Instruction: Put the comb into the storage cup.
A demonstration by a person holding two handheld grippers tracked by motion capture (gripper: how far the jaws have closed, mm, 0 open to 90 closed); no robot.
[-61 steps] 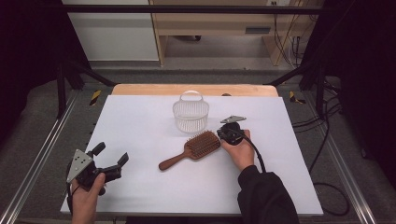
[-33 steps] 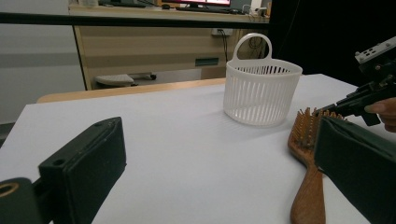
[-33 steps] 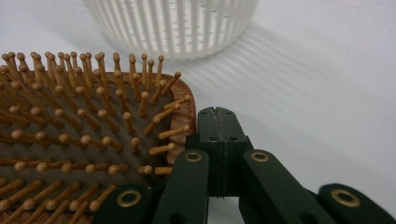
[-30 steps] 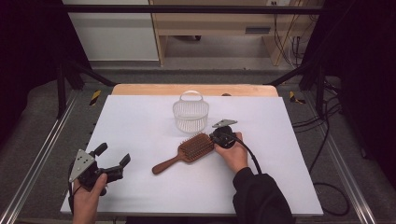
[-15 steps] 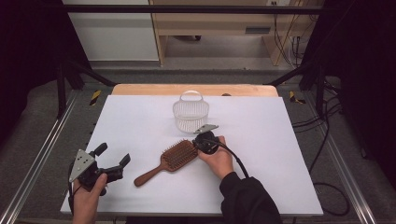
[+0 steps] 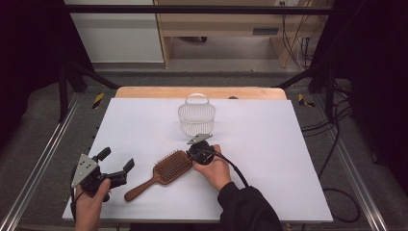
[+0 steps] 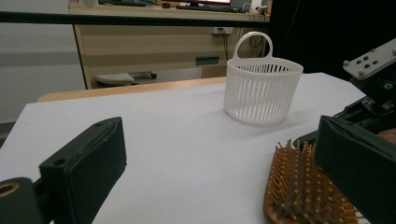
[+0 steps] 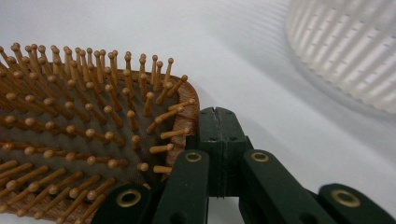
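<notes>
A wooden paddle hairbrush [image 6: 166,168] lies bristles up on the white table [image 6: 269,144], its handle pointing to the front left. My right gripper [image 6: 191,157] is shut with nothing between its jaws. Its closed tips [image 8: 218,123] rest against the rim of the hairbrush's [image 8: 93,126] head. My left gripper [image 6: 116,160] stands open at the front left, a short way left of the handle. Between its jaws [image 7: 219,172] I see bare table, with the hairbrush [image 7: 303,191] beside the right jaw.
A white slatted basket [image 6: 196,118] with a loop handle stands upright just behind the right gripper, also seen as the basket [image 7: 261,91] and the basket [image 8: 345,51]. A wooden strip runs along the table's far edge. Metal rails flank both sides.
My right gripper has moved left and toward the front edge, shut, and the hairbrush has slid that way in front of it. The left gripper has stayed put.
</notes>
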